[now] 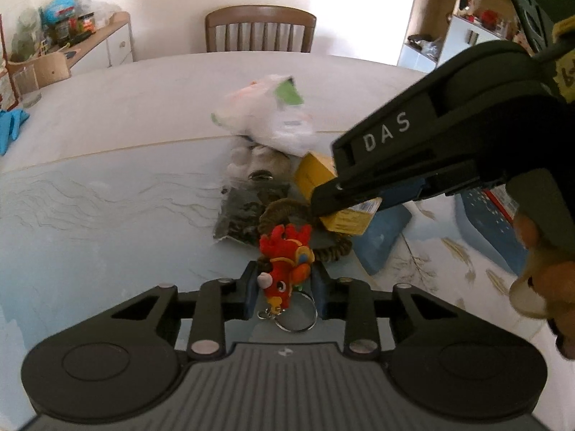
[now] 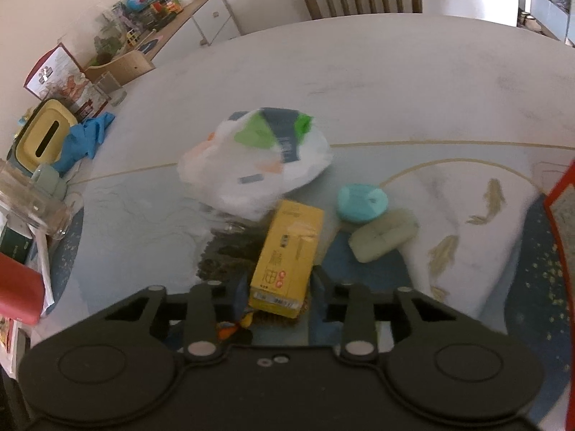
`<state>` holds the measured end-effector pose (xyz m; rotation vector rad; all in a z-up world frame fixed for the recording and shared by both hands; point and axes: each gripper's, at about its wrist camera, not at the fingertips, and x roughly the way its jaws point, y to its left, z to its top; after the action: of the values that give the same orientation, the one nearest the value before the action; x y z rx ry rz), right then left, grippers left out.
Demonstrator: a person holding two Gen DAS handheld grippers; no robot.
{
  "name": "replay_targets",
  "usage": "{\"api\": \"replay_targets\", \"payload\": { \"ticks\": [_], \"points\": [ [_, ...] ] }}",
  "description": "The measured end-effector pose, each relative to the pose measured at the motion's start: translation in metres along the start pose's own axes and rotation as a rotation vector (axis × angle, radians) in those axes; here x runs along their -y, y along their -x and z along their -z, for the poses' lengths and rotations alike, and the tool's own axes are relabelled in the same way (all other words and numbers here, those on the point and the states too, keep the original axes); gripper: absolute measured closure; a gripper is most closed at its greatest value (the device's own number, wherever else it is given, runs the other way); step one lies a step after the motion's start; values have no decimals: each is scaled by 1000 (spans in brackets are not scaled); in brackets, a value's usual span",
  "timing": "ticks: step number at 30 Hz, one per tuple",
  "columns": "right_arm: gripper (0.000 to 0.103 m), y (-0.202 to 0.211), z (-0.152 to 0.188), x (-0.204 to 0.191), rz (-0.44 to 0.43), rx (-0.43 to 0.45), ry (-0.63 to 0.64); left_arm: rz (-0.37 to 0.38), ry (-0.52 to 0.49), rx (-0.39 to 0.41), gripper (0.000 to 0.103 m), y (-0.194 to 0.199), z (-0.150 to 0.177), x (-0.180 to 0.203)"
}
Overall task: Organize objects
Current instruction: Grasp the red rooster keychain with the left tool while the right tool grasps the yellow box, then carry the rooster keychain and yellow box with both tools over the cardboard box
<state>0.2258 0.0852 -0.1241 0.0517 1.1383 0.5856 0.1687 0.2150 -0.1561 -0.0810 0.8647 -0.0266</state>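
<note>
In the left wrist view a red plush keychain toy [image 1: 284, 269] sits between the two dark-blue fingers of my left gripper [image 1: 285, 287], which press on its sides; its metal ring [image 1: 296, 318] lies on the table below. My right gripper [image 1: 325, 201] comes in from the right onto a yellow box [image 1: 345, 217]. From the right wrist, that yellow box [image 2: 289, 255] lies lengthwise between the fingers of my right gripper [image 2: 280, 292], gripped at its near end. Both things rest in a pile on the table [image 1: 107, 197].
A white plastic bag [image 2: 258, 165], a dark packet [image 1: 244, 215], a brown cord [image 1: 280, 212] and a blue pad [image 1: 384, 237] crowd the pile. A teal case [image 2: 361, 203] and a pale green case [image 2: 382, 239] lie right. A tissue box [image 2: 45, 136], a glass jar [image 2: 32, 208] and a chair [image 1: 260, 28] line the edges.
</note>
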Motion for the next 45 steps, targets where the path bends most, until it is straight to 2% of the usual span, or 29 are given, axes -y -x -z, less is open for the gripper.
{"api": "replay_targets", "payload": {
  "ticks": [10,18,21,27,33,45],
  "points": [
    [75,39,23,25,-24,24,-40,43,19,6,74,25,2,6],
    [75,86,43,35,-36,82,-21,79,-5,24,74,52,-10,26],
    [75,104,48,41,-34,109,-18,104,-18,40,74,65,-16,37],
    [75,139,57,51,37,171,27,155,-44,67,74,84,-32,65],
    [75,171,65,69,71,231,40,190,-83,86,74,93,-46,97],
    [75,215,72,123,106,314,32,208,-155,116,74,97,-73,170]
  ]
}}
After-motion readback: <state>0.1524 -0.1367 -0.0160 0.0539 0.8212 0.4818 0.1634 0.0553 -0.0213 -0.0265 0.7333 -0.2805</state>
